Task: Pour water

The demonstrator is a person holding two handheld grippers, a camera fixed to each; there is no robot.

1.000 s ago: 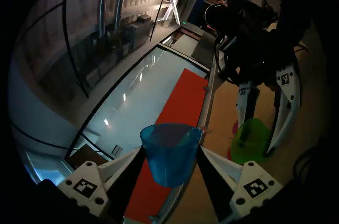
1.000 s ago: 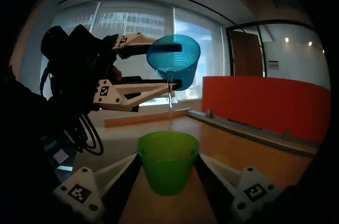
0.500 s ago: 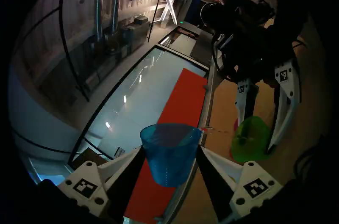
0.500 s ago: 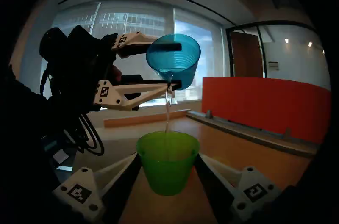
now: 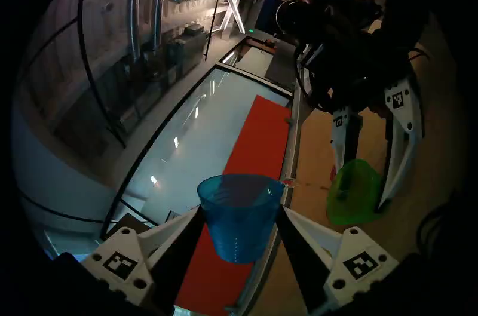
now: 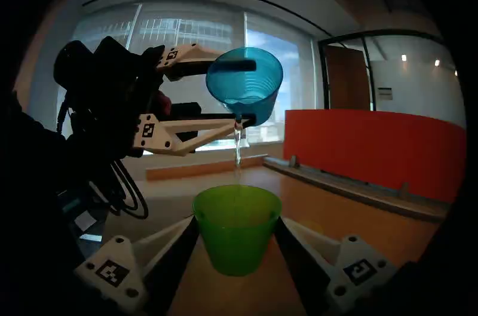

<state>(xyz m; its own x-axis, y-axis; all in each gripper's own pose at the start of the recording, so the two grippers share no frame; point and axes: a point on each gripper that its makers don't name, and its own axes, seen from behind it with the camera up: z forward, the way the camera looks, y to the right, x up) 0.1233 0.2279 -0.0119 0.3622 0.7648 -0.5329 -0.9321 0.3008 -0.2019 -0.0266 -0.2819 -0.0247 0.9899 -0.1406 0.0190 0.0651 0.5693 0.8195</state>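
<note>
My left gripper (image 5: 239,226) is shut on a translucent blue cup (image 5: 240,215), held tipped on its side. In the right gripper view the same blue cup (image 6: 244,84) hangs above, mouth facing me, and a thin stream of water (image 6: 238,146) falls from its lip into the green cup (image 6: 237,226). My right gripper (image 6: 237,235) is shut on that upright green cup, directly below the blue one. The left gripper view shows the green cup (image 5: 354,192) between the right gripper's white fingers (image 5: 401,149), with a person's dark sleeve behind.
A wooden tabletop (image 6: 334,208) lies under both cups. A red partition (image 6: 376,143) with a metal rail runs along its far side. Large windows (image 6: 179,35) stand behind, and dark cables (image 6: 122,187) hang under the left gripper.
The blue cup keeps pouring and has tipped a little further; the water stream goes on falling into the green cup. Both grippers stay almost where they were.
</note>
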